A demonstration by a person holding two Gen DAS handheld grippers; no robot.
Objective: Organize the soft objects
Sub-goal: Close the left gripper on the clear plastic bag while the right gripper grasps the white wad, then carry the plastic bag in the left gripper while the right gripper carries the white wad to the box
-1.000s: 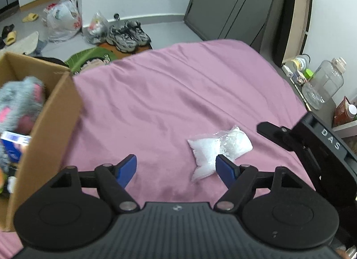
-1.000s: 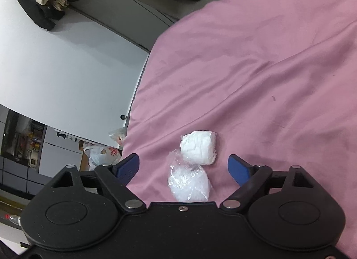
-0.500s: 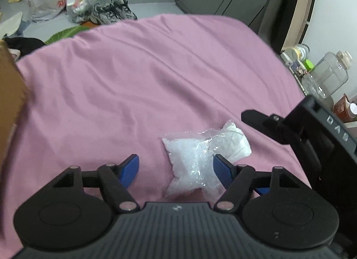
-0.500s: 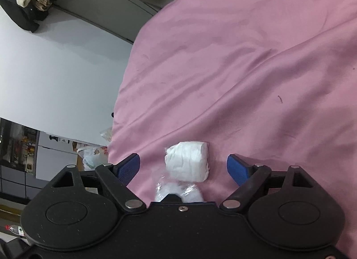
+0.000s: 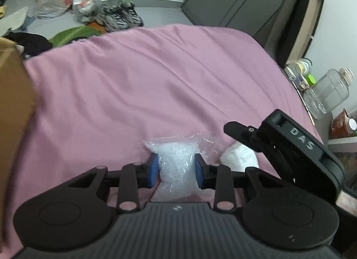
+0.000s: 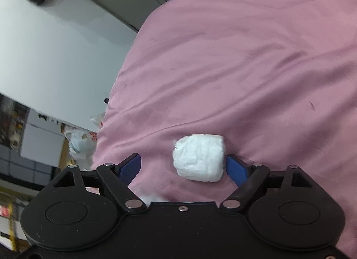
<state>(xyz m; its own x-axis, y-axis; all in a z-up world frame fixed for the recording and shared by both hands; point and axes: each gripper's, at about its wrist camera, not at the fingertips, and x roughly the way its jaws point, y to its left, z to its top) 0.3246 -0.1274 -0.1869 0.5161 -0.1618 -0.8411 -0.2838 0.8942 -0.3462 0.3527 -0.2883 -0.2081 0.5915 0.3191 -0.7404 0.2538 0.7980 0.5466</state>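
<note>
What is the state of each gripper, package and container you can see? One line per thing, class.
Left gripper: shut on the clear plastic bag, which lies on the pink bedsheet.
Right gripper: jaws open around the white wrapped bundle.
White wrapped bundle: resting on bedsheet, not gripped.
Cardboard box: blurred, contents hidden.

Pink bed sheet with two white bundles and a box on it

The sheet [image 5: 156,80] is wrinkled and covers the bed. A clear bag [image 5: 176,167] of white filling lies at 6 o'clock in the left wrist view, with a white wad [image 5: 238,156] just beside it at 4 o'clock. A cardboard box [image 5: 13,111] stands at 9 o'clock. In the right wrist view the wad [image 6: 199,157] sits at 6 o'clock.
</note>
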